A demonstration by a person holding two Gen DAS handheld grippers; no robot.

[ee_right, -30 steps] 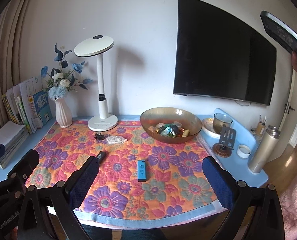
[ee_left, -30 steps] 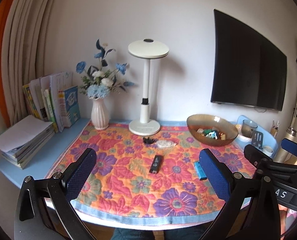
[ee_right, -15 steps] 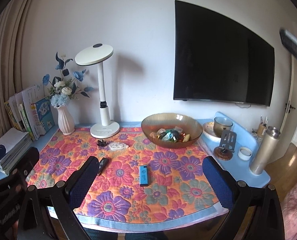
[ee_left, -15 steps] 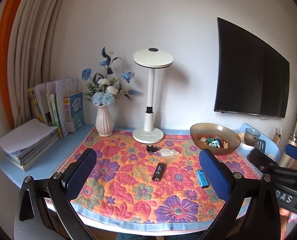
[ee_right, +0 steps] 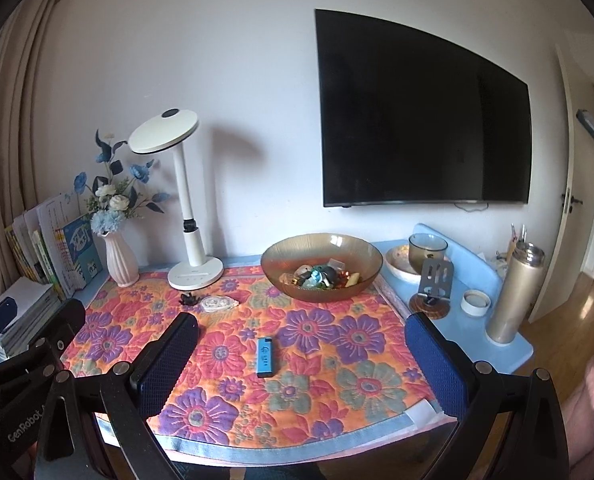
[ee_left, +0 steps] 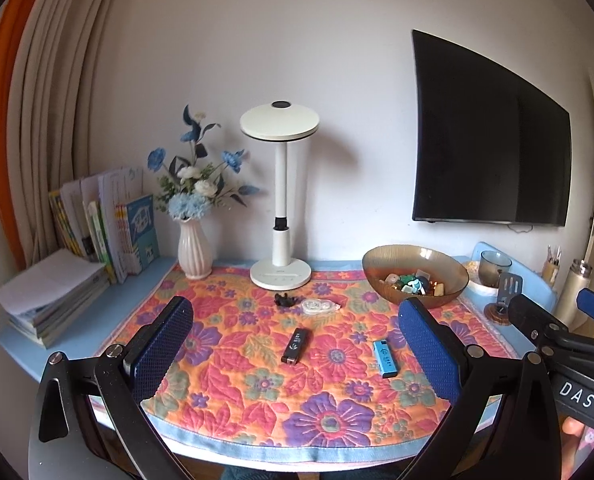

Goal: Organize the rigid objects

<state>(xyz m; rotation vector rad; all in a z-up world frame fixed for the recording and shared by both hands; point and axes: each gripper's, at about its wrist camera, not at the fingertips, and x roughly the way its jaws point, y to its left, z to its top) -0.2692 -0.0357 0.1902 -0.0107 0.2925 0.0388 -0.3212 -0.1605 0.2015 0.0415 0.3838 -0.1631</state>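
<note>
A blue lighter (ee_left: 385, 359) (ee_right: 266, 357), a black lighter (ee_left: 295, 345), a clear correction-tape dispenser (ee_left: 317, 306) (ee_right: 218, 303) and a small black clip (ee_left: 284, 300) (ee_right: 188, 299) lie on the floral cloth (ee_left: 233, 364). A brown glass bowl (ee_left: 381, 264) (ee_right: 281, 258) holds several small items at the back right. My left gripper (ee_left: 297, 350) is open and empty above the cloth's front. My right gripper (ee_right: 303, 364) is open and empty, with the blue lighter between its fingers in view. In the right wrist view its left finger hides the black lighter.
A white desk lamp (ee_left: 279, 208) and a vase of blue flowers (ee_left: 194, 248) stand at the back. Books (ee_left: 109, 224) and stacked papers (ee_left: 53, 292) sit left. A cup (ee_right: 427, 250), phone stand (ee_right: 435, 284), small white ring (ee_right: 475, 302) and metal flask (ee_right: 517, 292) sit right.
Both grippers have pulled back and tilted up, so the table sits lower and smaller in view. Nothing on the table has moved. Both grippers stay open.
</note>
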